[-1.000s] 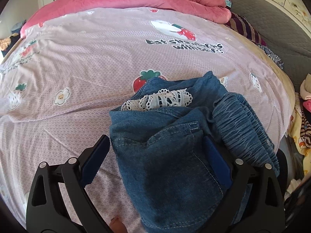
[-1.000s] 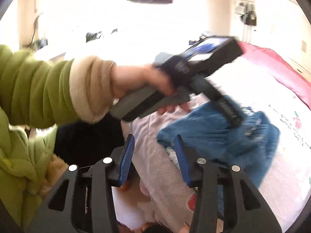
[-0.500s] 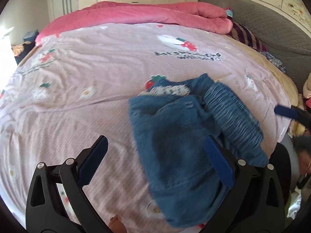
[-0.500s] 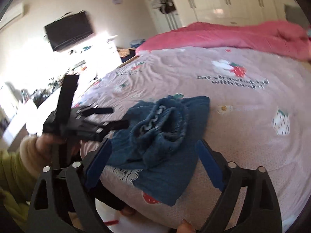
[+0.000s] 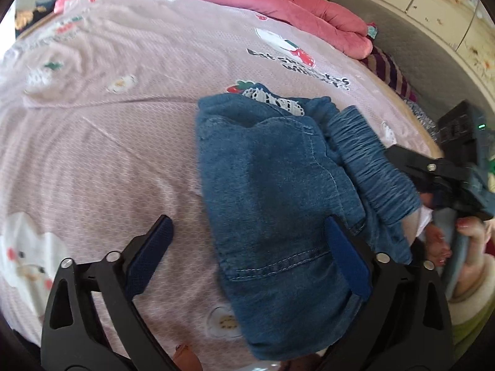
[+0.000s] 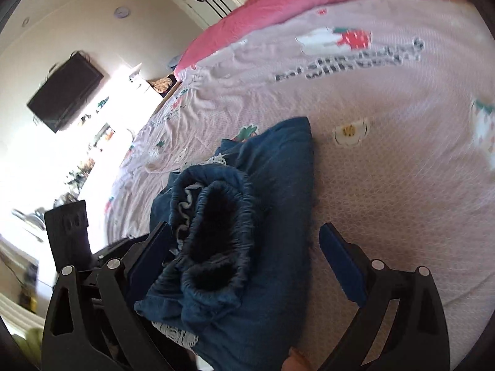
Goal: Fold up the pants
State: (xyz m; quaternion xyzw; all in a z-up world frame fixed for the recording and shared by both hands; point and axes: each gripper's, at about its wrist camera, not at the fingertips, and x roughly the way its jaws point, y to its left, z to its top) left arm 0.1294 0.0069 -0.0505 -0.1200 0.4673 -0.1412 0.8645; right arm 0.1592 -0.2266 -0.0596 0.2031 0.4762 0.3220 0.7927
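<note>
Both tools are spread wide and carrying nothing. The left gripper [image 5: 249,266] hangs over the near end of the denim pants [image 5: 278,204], its right pad above the fabric and its left pad over bare sheet, so my guess is it's lining up a pinch on the hem edge. The right gripper [image 6: 244,266] straddles the elastic waistband [image 6: 216,216], which is bunched up and gaping toward that camera, probably the next thing to flatten. The pants sit crumpled near the edge of the pink strawberry-print bedsheet [image 5: 108,142], lace trim [image 5: 275,100] poking out at the far end. A rolled pink duvet [image 5: 278,3] lies well beyond.
</note>
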